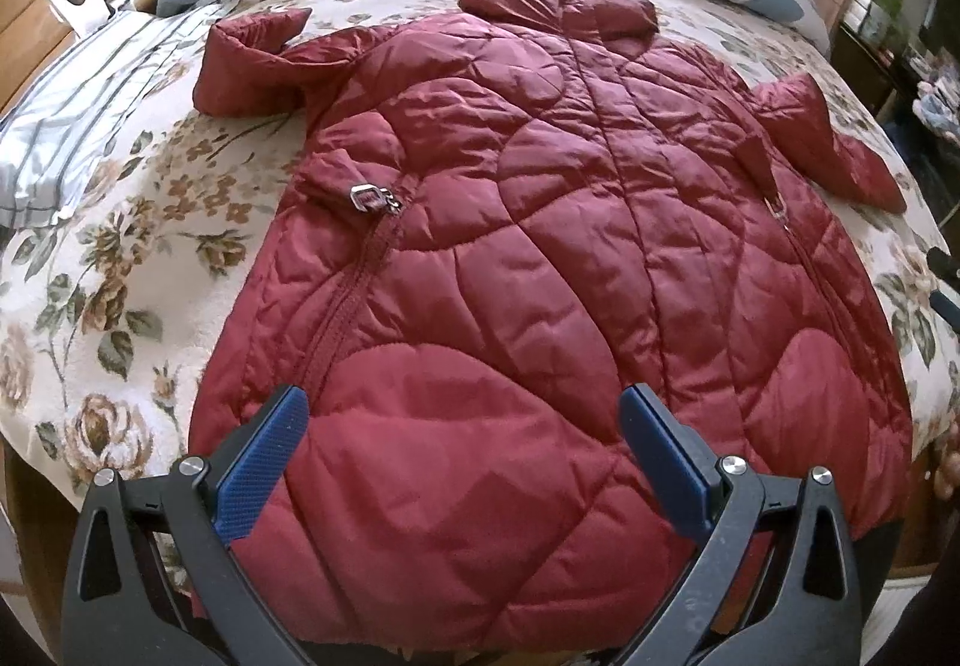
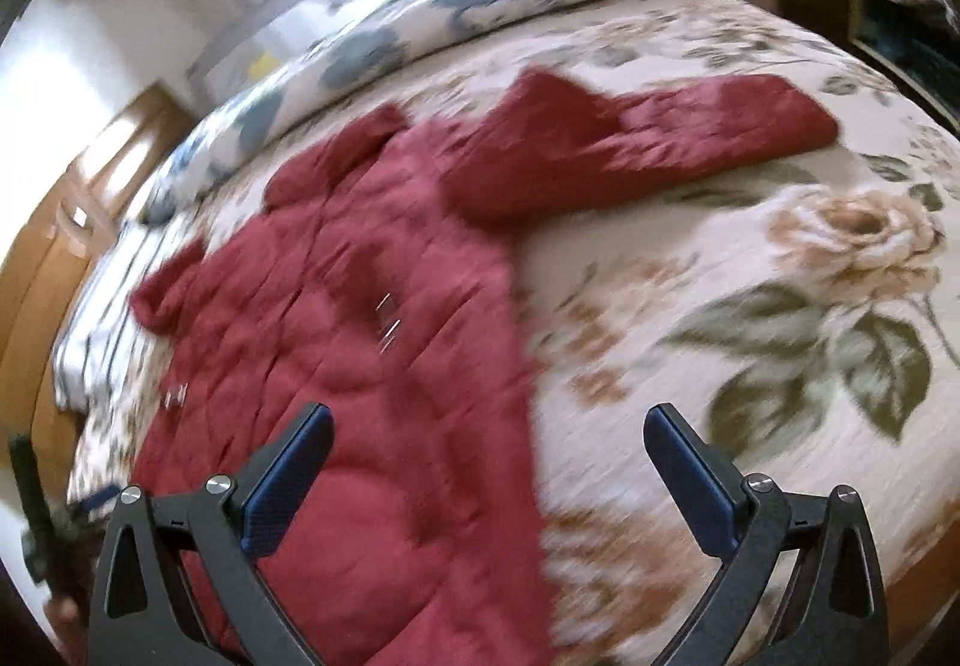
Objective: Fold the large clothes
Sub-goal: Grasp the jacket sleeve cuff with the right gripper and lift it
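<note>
Red quilted jacket [image 1: 540, 222] lies spread on my bed [image 1: 120, 258], its hem cut off at six o'clock. My left tool [image 1: 462, 426] and right tool [image 2: 489, 435] both gape empty. The right view is blurred.

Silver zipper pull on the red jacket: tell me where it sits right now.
In the left wrist view, the zipper pull lies on the red jacket, left of its centre seam, at the top of the slanted pocket zipper, near the floral bedspread.

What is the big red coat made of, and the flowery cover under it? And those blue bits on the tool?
The red coat looks like shiny, padded nylon-type fabric: it gleams and has puffy stitched sections. The flowery cover looks like soft, matte woven or fleecy cloth, with no shine. The blue fingertips of the left tool look like rubber or plastic, with a fine dotted grip texture.
</note>
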Motion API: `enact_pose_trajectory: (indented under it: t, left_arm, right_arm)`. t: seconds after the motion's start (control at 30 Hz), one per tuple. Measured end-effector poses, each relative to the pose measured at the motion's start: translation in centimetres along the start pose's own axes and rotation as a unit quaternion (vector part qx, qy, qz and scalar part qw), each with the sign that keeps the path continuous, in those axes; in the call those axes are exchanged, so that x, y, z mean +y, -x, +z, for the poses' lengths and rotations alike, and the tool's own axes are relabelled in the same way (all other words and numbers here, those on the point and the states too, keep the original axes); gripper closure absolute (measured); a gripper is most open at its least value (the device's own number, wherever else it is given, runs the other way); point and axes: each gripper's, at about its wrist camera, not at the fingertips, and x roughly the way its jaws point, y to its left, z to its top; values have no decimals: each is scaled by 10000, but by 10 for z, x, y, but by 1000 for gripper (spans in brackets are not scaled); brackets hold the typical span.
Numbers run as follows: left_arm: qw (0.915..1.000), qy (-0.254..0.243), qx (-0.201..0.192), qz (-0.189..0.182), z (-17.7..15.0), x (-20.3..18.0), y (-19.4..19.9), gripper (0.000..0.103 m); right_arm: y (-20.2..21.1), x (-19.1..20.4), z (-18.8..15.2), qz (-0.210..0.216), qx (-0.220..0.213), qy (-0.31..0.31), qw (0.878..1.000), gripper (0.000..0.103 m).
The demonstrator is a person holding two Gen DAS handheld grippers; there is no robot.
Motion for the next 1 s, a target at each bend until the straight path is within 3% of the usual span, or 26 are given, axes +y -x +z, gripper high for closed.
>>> enact_pose_trajectory:
  t: [0.23, 0.47, 0.77, 0.9, 0.93, 1.0]
  left_arm:
    - [9998, 101, 140, -38, 17, -2, -9, 0]
    - [9997, 114, 229, -38, 35, -11, -20, 0]
    - [9989, 109, 462, 39, 46, -18, -39, 0]
    - [9984, 90, 559, 61, 50, -20, -46, 0]
    - [9983, 76, 567, 67, 51, -21, -47, 0]
    - [9984, 57, 561, 70, 54, -23, -49, 0]
  right_arm:
    - [-16, -64, 49, -53, -402, -720, 9966, 5]
    - [-52, -126, 96, -31, -606, -1577, 9856, 32]
    - [-113, -199, 136, -101, -679, -2526, 9651, 34]
    - [-121, -203, 153, -63, -925, -2404, 9662, 35]
    - [-123, -204, 157, -40, -956, -2403, 9660, 40]
    - [-123, -204, 163, -99, -984, -2364, 9666, 82]
